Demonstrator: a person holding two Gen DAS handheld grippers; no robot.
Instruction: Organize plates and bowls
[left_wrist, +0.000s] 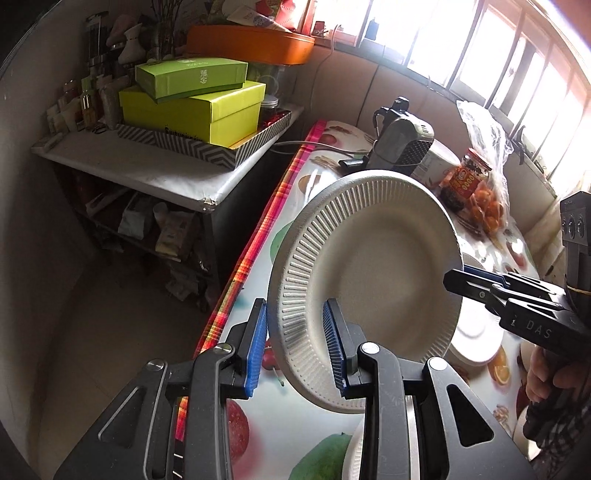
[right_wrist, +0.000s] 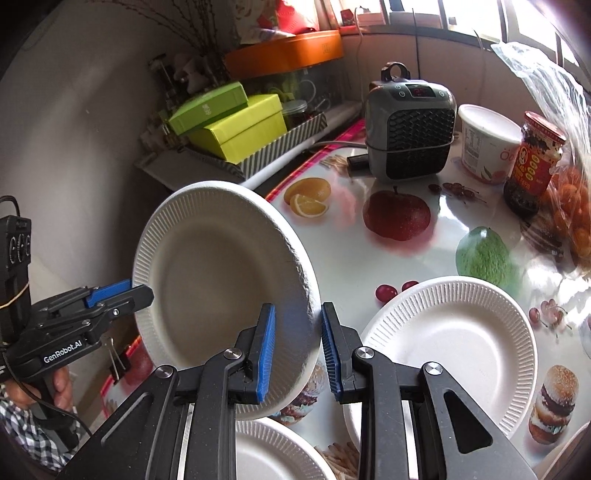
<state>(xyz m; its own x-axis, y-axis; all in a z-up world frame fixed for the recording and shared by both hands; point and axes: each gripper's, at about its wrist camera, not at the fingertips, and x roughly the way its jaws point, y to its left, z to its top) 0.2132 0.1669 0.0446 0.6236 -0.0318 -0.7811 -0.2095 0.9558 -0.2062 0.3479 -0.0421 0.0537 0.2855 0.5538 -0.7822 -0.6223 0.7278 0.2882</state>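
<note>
1. I held one paper plate (right_wrist: 221, 291) in the air between both claws, tilted steeply on edge above the fruit-print table (right_wrist: 406, 254), its hollow face turned toward my cameras.
2. To do this well, I judged both hands had to travel together at one pace; any twist between them would buckle so thin a rim or let it slide out.
3. I reckoned the nearest stacking spot was the plate lying flat on the table (right_wrist: 450, 343), just right of the held one; another plate (right_wrist: 273, 454) lay at the bottom edge, under my right claw.
4. My left claw (left_wrist: 297, 349) was narrow, its blue pads (left_wrist: 334, 343) clamped across the ribbed rim at the plate's lower left.
5. My right claw (right_wrist: 297, 349) was pinched almost fully together on the opposite rim, one pad on each face of the plate.
6. The heater (right_wrist: 410, 133), tub (right_wrist: 484, 144) and sauce jar (right_wrist: 535, 162) stood well apart at the far side, out of my path.
</note>
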